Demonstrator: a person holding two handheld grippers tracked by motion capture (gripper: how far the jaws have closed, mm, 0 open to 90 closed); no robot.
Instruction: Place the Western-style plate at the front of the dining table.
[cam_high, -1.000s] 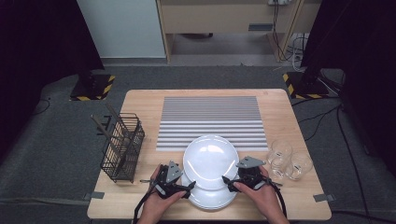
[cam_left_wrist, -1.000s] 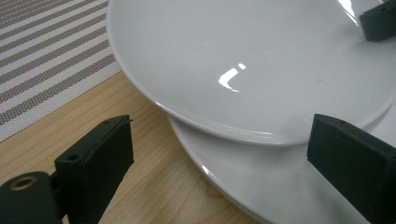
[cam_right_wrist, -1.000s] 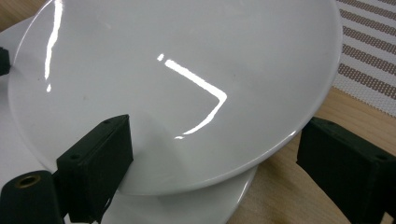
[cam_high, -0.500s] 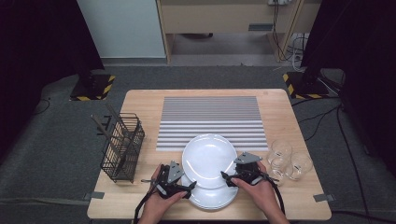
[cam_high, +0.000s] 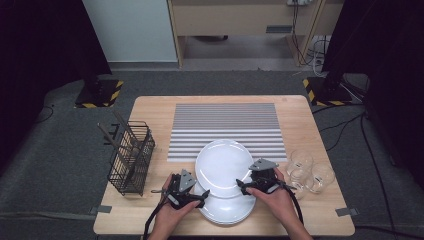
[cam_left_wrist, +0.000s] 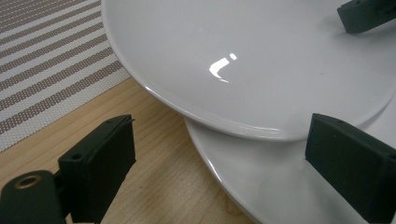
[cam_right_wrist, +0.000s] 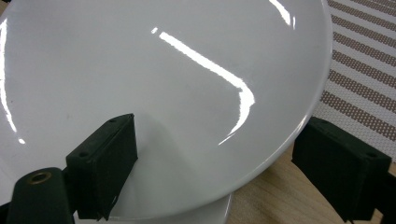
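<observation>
A white top plate (cam_high: 223, 164) sits shifted away from the person on a stack of white plates (cam_high: 226, 210) at the near edge of the wooden tabletop (cam_high: 155, 107), its far rim reaching over the striped mat (cam_high: 225, 125). The left hand-held gripper (cam_high: 200, 197) lies at the near left side of the plates, held by the person's left hand (cam_high: 172, 212); in the left gripper view its jaws stand apart and released, one pad over bare wood, the other over the lower plate's rim, with the top plate's edge (cam_left_wrist: 243, 126) just ahead between them and not pinched. The right hand-held gripper (cam_high: 241, 186), in the person's right hand (cam_high: 277, 202), is at the near right edge of the top plate. In the right gripper view its jaws are spread wide, with the plate's rim (cam_right_wrist: 280, 149) lying between them: the left pad lies over the plate's white face, the right pad outside the rim above wood, and neither pad is seen pressing, so nothing is grasped. A black wire basket (cam_high: 131, 157) holding chopsticks stands at the left of the tabletop, well apart, and clear glasses (cam_high: 310, 172) stand just beside the right hand
</observation>
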